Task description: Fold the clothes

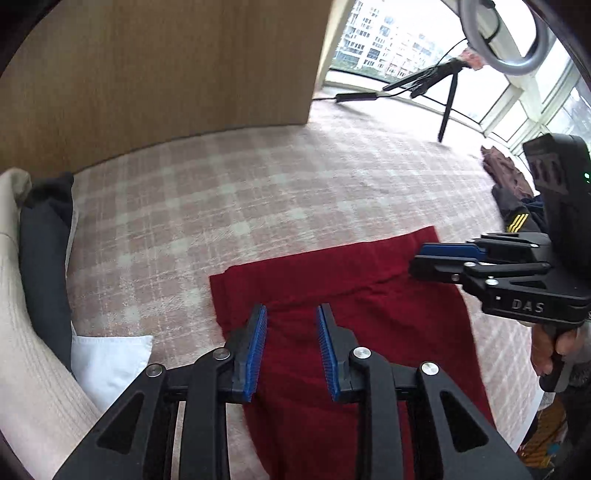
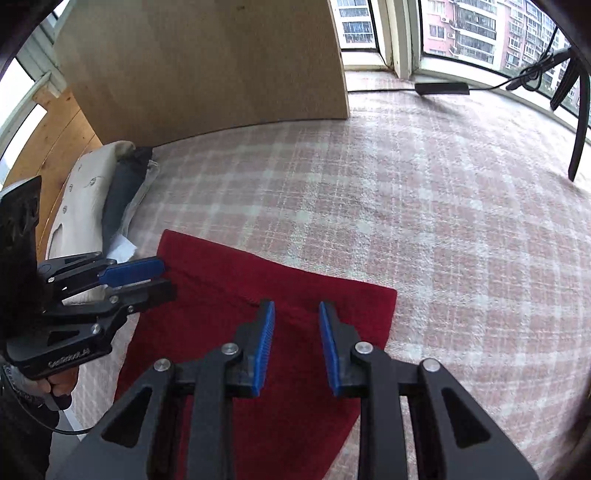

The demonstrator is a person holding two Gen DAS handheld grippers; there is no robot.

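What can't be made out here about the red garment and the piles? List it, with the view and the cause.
- Red garment: near end cut off by the bottom edge and hidden behind the left claw; likewise in the right wrist view behind the right claw.
- Folded stack: lower pieces hidden under the top ones.
- Dark clothes heap: partly hidden behind the right claw in the left wrist view.

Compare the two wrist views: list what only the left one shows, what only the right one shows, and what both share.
Only the left wrist view: a heap of dark clothes and a ring light. Only the right wrist view: pink apartment blocks outside. Both: the red garment flat on the plaid cover, the wooden panel, folded clothes, and the open left gripper and right gripper.
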